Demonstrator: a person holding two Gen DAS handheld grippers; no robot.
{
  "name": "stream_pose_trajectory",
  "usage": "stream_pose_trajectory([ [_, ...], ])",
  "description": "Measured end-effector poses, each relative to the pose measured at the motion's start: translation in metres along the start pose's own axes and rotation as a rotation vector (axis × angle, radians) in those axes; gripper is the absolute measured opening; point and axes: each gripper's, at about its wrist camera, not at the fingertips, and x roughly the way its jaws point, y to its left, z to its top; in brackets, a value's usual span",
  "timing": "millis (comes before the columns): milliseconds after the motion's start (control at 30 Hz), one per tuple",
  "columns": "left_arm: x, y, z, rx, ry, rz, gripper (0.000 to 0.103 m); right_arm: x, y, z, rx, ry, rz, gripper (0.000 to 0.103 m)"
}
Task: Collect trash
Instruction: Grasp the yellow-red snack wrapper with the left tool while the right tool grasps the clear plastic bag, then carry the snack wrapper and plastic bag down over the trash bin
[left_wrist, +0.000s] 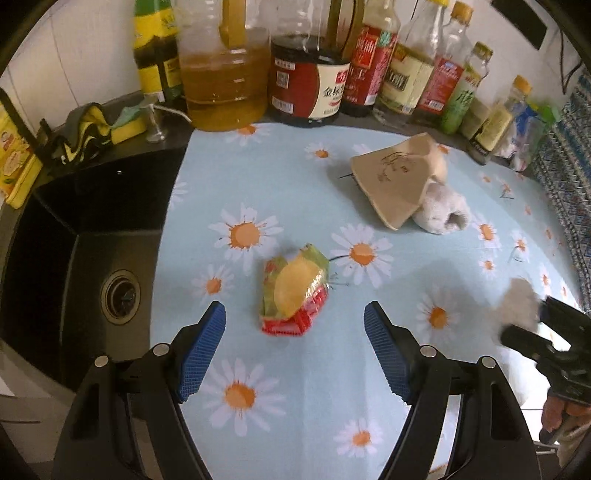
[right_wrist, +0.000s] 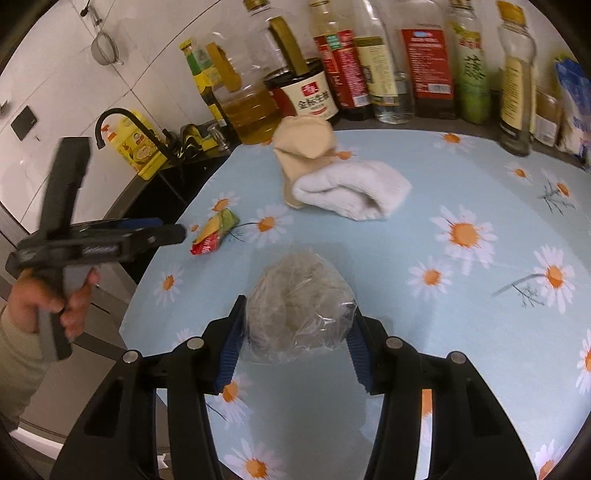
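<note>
Left wrist view
Snack packet: a crumpled red, green and yellow foil snack wrapper (left_wrist: 293, 291) lies on the pale blue daisy-print tablecloth (left_wrist: 295, 369), just ahead of the fingertips and between their lines.
Left gripper: the left gripper (left_wrist: 294, 317) stands wide and empty, blue ribbed pads (left_wrist: 203, 350) either side of the wrapper but not touching it.
Handling, as I judge it: the wrapper looks light, thin and slippery; it should crush readily, so pinching across its bunched middle seems safest.
Pose: the gripper points steeply down at the cloth, close to the black sink (left_wrist: 92, 258) at its left.
Other items: a tan paper cup, flattened (left_wrist: 391, 181), rests against a rolled white sock (left_wrist: 441, 214), well apart from the wrapper.

Right wrist view
Held trash: a clear crinkled plastic bag with grey fluff inside (right_wrist: 299, 306) sits between the pads of the right gripper (right_wrist: 297, 325).
Right gripper: narrowed around the bag, both pads pressing its sides.
Handling: the bag seems soft, light and springy; a loose grip could let it slide out.
Pose: tilted downward over the cloth; the person's hand (right_wrist: 55, 295) holding the other tool shows at the left.
Wrapper: it lies further off, near the cloth's left edge.
</note>
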Motion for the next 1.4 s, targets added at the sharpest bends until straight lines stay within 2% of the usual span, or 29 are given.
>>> stream_pose_trajectory([
  [133, 0.025, 0.004, 0.008, 0.01, 0.04, 0.011, 0.075, -0.002, -0.011, -0.007, 0.012, -0.006, 0.002, 0.051],
  [233, 0.038, 0.006, 0.011, 0.006, 0.065, -0.027, 0.075, -0.002, -0.021, -0.011, 0.03, -0.005, 0.009, 0.051],
  [433, 0.052, 0.003, 0.018, 0.04, 0.085, 0.01, 0.074, -0.003, -0.028, -0.011, 0.024, -0.001, 0.019, 0.051],
  [567, 0.058, 0.004, 0.02, 0.029, 0.098, 0.01, 0.064, -0.005, -0.029, -0.012, 0.006, -0.01, 0.009, 0.051],
  [633, 0.058, 0.002, 0.02, 0.045, 0.094, 0.018, 0.056, -0.004, -0.03, -0.014, 0.003, -0.007, 0.01, 0.051],
  [667, 0.058, 0.0, 0.021, 0.051, 0.092, 0.02, 0.049, -0.004, -0.031, -0.015, 0.006, -0.006, 0.017, 0.051],
  [767, 0.06, -0.005, 0.023, 0.055, 0.09, 0.03, 0.048, -0.004, -0.032, -0.016, 0.009, -0.007, 0.023, 0.051],
  [900, 0.058, -0.014, 0.023, 0.066, 0.089, 0.048, 0.048, -0.005, -0.034, -0.017, 0.01, -0.01, 0.033, 0.051],
  [1167, 0.038, -0.018, 0.013, 0.044, 0.046, 0.033, 0.047, -0.006, -0.035, -0.014, 0.009, -0.002, 0.043, 0.051],
  [1400, 0.01, -0.017, -0.013, 0.014, 0.01, -0.005, 0.047, -0.012, -0.032, -0.02, 0.032, -0.003, 0.038, 0.051],
])
